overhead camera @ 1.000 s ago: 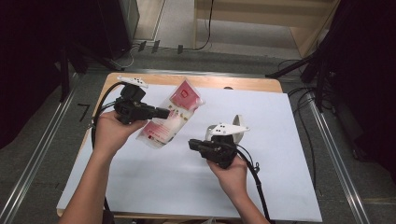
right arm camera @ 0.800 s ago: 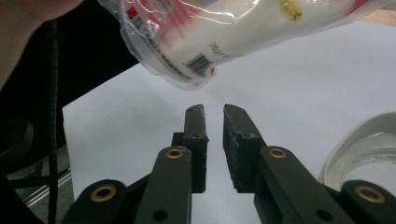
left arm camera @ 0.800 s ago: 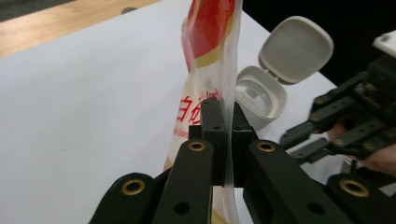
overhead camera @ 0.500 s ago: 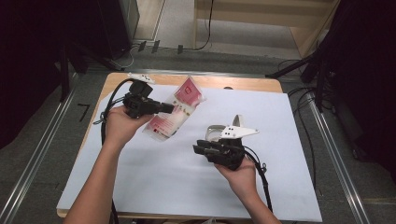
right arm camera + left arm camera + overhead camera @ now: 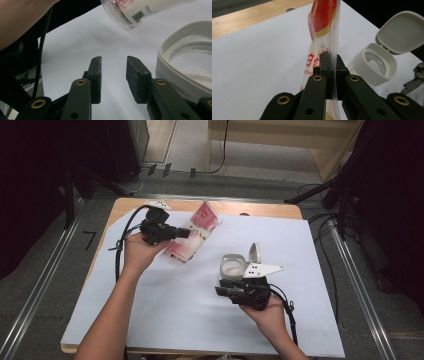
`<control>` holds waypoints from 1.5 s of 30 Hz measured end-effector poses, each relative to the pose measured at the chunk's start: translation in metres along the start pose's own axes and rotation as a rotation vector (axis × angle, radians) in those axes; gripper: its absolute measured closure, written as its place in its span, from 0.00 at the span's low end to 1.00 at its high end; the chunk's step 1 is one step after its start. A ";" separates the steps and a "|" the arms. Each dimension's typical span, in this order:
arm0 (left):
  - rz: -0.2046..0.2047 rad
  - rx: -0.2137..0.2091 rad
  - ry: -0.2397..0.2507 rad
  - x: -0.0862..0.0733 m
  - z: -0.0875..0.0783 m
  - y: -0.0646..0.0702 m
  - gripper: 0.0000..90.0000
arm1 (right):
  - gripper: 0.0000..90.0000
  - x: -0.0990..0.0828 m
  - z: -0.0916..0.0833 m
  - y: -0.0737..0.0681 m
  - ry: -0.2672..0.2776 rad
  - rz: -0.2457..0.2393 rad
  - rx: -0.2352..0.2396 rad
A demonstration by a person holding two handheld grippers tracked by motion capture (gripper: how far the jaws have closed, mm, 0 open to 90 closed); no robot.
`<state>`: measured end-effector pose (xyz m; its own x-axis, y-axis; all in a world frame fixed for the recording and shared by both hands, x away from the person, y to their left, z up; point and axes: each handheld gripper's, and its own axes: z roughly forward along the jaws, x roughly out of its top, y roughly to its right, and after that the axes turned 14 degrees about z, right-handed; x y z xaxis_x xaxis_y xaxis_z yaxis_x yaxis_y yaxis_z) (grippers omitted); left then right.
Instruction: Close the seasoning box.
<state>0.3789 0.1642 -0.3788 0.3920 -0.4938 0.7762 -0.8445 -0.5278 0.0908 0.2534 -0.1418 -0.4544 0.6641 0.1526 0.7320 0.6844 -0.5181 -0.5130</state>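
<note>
1. L gripper (image 5: 184, 233): jaws clamped on the plastic pouch (image 5: 192, 240) (red/white print, white powder or granules inside), held off the white sheet (image 5: 165, 310) at upper left. In left gripper view the film is pinched edge-on between the pads.
2. Pouch: bottom end w/ barcode points toward the jar; can't tell if the top is cut open.
3. Jar (image 5: 232, 267), centre-right on the sheet: flip lid (image 5: 255, 253) up, mouth clear. Glass interior looks empty or near it, hard to tell.
4. R gripper (image 5: 113, 75): just beside the jar, jaws have just been opening, nothing between them.
5. Progress, my read: lid open = done; moving pouch over the mouth, tipping, closing lid = left.
</note>
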 end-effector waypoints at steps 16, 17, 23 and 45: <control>-0.027 -0.014 -0.034 -0.021 0.018 -0.005 1.00 | 0.73 -0.008 -0.010 0.009 0.028 0.019 -0.015; -0.026 -0.008 -0.035 -0.021 0.018 -0.005 1.00 | 0.73 -0.008 -0.010 0.009 0.031 0.016 -0.015; -0.025 -0.025 -0.030 -0.024 0.018 -0.004 1.00 | 0.73 -0.007 -0.014 0.010 0.035 0.018 -0.022; -0.021 -0.031 -0.040 -0.046 -0.008 0.001 1.00 | 0.72 -0.006 -0.020 0.010 0.053 0.011 -0.031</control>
<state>0.3567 0.1919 -0.4090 0.4233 -0.5105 0.7485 -0.8466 -0.5170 0.1262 0.2504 -0.1646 -0.4554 0.6541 0.1025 0.7494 0.6669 -0.5457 -0.5074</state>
